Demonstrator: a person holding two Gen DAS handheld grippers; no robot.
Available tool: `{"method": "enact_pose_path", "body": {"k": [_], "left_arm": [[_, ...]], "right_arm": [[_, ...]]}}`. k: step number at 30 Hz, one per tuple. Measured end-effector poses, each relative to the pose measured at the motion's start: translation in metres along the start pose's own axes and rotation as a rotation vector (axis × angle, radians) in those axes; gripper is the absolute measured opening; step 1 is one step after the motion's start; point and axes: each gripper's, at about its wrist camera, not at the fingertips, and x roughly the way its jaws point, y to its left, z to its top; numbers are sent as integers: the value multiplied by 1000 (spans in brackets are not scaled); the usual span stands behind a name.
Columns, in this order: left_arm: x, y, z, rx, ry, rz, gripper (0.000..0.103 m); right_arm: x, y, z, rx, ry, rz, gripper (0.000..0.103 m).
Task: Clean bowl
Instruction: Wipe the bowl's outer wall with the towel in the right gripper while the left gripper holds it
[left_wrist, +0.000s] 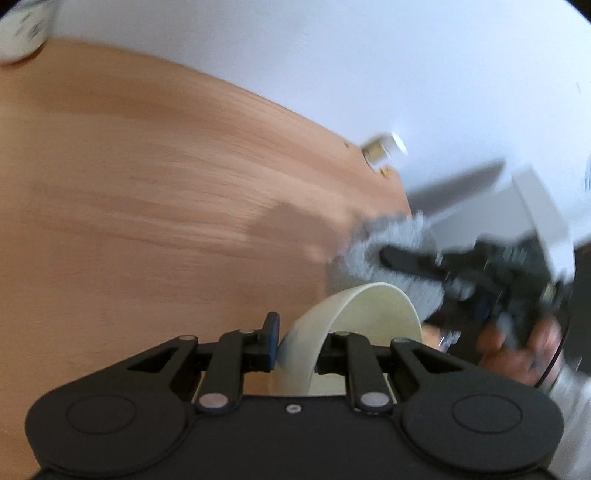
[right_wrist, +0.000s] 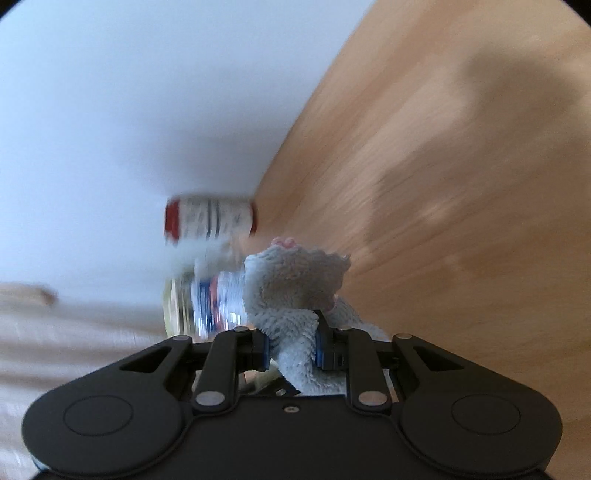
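The left gripper (left_wrist: 295, 347) pinches the wall of the cream bowl (left_wrist: 369, 314) between its two fingers. The bowl sits at about 5 o'clock in the left wrist view, tipped on its side, so its hollow inside faces the camera. One blue-padded finger (left_wrist: 271, 343) shows on the outside of the bowl wall; the other is on the inside.

The right gripper (right_wrist: 291, 349) squeezes a fluffy gray cloth (right_wrist: 299, 288) — the blue pads press into it from both sides. In the left wrist view that same cloth is at 3 o'clock, just above the bowl's rim and touching it or very near; the picture is too blurry to tell which.

Everything is above a wooden table (left_wrist: 147, 166). Against the white wall (right_wrist: 110, 92) stand two blurry jars: one with a red lid (right_wrist: 210, 219) at about 10 o'clock from the cloth, and one with a pale lid (right_wrist: 199, 306) at 9 o'clock, partly hidden behind the cloth.
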Motion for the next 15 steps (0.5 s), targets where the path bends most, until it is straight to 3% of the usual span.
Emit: {"method": "enact_pose_path", "body": {"k": [6,15], "left_arm": [[0,6,2,-63,-13,-3,16],[-1,5,4,-127,-74,12,16]], "right_arm": [[-3,-24,-15,138,-107,25,24],[-21,-11,-19,170,-174,110,24]]}}
